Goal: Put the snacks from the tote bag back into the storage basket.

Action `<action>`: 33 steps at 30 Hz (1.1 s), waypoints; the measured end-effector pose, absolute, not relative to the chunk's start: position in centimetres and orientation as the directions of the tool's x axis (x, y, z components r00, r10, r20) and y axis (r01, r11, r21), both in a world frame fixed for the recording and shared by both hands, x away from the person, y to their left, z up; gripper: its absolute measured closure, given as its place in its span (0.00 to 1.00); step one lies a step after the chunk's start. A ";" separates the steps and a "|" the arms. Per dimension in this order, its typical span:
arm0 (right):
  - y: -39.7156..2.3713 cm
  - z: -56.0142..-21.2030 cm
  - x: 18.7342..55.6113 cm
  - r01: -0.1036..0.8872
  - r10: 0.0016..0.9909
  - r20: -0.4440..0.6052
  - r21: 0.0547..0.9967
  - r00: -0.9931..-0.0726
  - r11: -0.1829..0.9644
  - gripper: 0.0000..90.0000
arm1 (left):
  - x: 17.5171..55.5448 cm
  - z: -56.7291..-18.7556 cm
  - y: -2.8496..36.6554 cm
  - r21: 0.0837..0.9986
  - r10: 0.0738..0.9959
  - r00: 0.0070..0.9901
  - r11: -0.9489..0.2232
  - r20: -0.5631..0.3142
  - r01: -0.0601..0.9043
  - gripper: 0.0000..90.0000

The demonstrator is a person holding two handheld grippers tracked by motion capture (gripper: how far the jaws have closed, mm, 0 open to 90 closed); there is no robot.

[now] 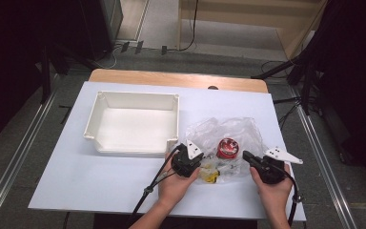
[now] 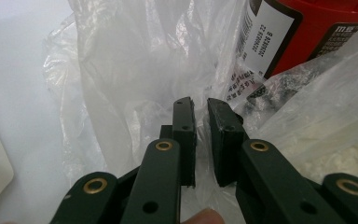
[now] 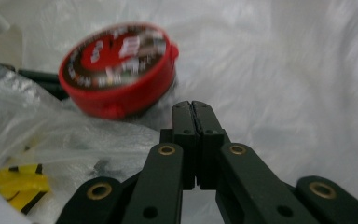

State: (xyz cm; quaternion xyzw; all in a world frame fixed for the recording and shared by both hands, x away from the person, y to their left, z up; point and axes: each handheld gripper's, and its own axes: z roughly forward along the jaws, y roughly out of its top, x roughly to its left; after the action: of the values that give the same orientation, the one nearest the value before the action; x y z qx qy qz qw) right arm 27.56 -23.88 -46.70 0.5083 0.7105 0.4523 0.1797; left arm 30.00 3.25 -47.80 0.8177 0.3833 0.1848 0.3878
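Note:
A crumpled clear plastic bag (image 1: 219,129) lies on the white table top, right of centre. In it stands a round red container (image 1: 228,148) with a printed lid. A small yellow and black item (image 1: 212,178) lies at the bag's near edge. My left gripper (image 1: 199,164) is at the bag's left side, its jaws (image 2: 200,108) almost together with the bag's film (image 2: 135,60) pinched between them; the red container (image 2: 326,32) is just beyond. My right gripper (image 1: 245,155) is at the bag's right side. Its jaws (image 3: 195,105) are pressed flush, with the red container (image 3: 119,70) ahead to the left and the yellow item (image 3: 21,186) low at the left.
A white rectangular tray (image 1: 133,95) with nothing in it stands left of the bag, close to my left hand. The white board (image 1: 76,171) covers a wooden table; bare board lies in front of the tray. Metal rails and cables run along the floor on both sides.

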 end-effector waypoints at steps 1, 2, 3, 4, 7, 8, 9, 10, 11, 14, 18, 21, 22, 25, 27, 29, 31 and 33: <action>-23.9 -47.1 27.5 0.580 0.881 0.227 0.812 -0.416 0.065 1.00 | 30.0 -47.8 3.3 0.775 0.770 0.638 -0.406 0.004 0.485 0.92; -23.8 -47.5 27.5 0.601 0.880 0.230 0.796 -0.415 0.075 1.00 | 30.0 -47.8 3.2 0.774 0.771 0.637 -0.406 0.005 0.485 0.92; -23.8 -47.8 27.5 0.617 0.880 0.225 0.782 -0.418 0.093 1.00 | 30.0 -47.8 3.2 0.774 0.771 0.637 -0.406 0.005 0.485 0.92; -23.8 -48.1 27.4 0.626 0.882 0.219 0.773 -0.417 0.104 1.00 | 30.0 -47.8 3.2 0.774 0.771 0.637 -0.407 0.006 0.485 0.92; -23.8 -48.7 27.3 0.660 0.895 0.166 0.733 -0.413 0.168 1.00 | 30.0 -47.8 3.2 0.775 0.770 0.638 -0.406 0.005 0.484 0.92; -24.0 -48.8 27.2 0.654 0.896 0.166 0.738 -0.412 0.164 1.00 | 30.0 -47.8 3.2 0.776 0.770 0.638 -0.406 0.006 0.483 0.91; -24.1 -48.6 27.2 0.660 0.897 0.173 0.734 -0.406 0.158 0.98 | 30.0 -47.8 3.2 0.775 0.770 0.639 -0.408 0.007 0.483 0.91; -24.3 -48.3 27.1 0.652 0.894 0.177 0.742 -0.411 0.153 0.94 | 30.0 -47.8 3.2 0.775 0.769 0.639 -0.408 0.007 0.483 0.91; -24.4 -47.9 27.0 0.637 0.885 0.186 0.756 -0.426 0.148 0.89 | 30.0 -47.8 3.2 0.775 0.769 0.639 -0.408 0.007 0.483 0.91; -24.2 -46.0 26.6 0.569 0.831 0.195 0.805 -0.521 0.168 0.71 | 30.0 -47.8 3.2 0.773 0.767 0.641 -0.412 0.009 0.483 0.91; -23.1 -43.8 26.4 0.495 0.818 0.109 0.838 -0.565 0.231 0.55 | 30.0 -47.8 3.2 0.773 0.767 0.642 -0.413 0.009 0.482 0.91; -22.4 -43.0 26.8 0.477 0.811 0.091 0.844 -0.578 0.245 0.47 | 30.0 -47.8 3.2 0.773 0.766 0.642 -0.414 0.010 0.481 0.91; -22.2 -42.9 27.2 0.478 0.811 0.092 0.844 -0.578 0.245 0.45 | 30.0 -47.8 3.2 0.773 0.767 0.642 -0.412 0.009 0.482 0.91; -21.6 -42.9 28.3 0.484 0.813 0.092 0.839 -0.575 0.248 0.37 | 30.0 -47.8 3.2 0.773 0.767 0.642 -0.413 0.009 0.482 0.91; -21.2 -43.3 29.0 0.502 0.807 0.101 0.825 -0.582 0.259 0.32 | 30.0 -47.8 3.2 0.773 0.768 0.641 -0.411 0.009 0.483 0.91; -20.7 -43.6 29.5 0.509 0.801 0.099 0.816 -0.591 0.274 0.31 | 30.0 -47.8 3.2 0.774 0.768 0.640 -0.410 0.008 0.483 0.91; -20.2 -43.8 29.8 0.514 0.801 0.090 0.807 -0.593 0.290 0.28 | 30.0 -47.8 3.2 0.774 0.768 0.641 -0.409 0.007 0.482 0.91; -19.8 -44.0 30.1 0.514 0.806 0.072 0.802 -0.588 0.303 0.28 | 30.0 -47.8 3.2 0.776 0.767 0.642 -0.409 0.006 0.481 0.91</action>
State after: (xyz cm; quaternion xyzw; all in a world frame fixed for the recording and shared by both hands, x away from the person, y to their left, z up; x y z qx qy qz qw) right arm 30.08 -19.80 -44.01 0.4187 0.7879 0.4161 0.1752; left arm 29.99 3.16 -47.84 0.8188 0.3810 0.1842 0.3879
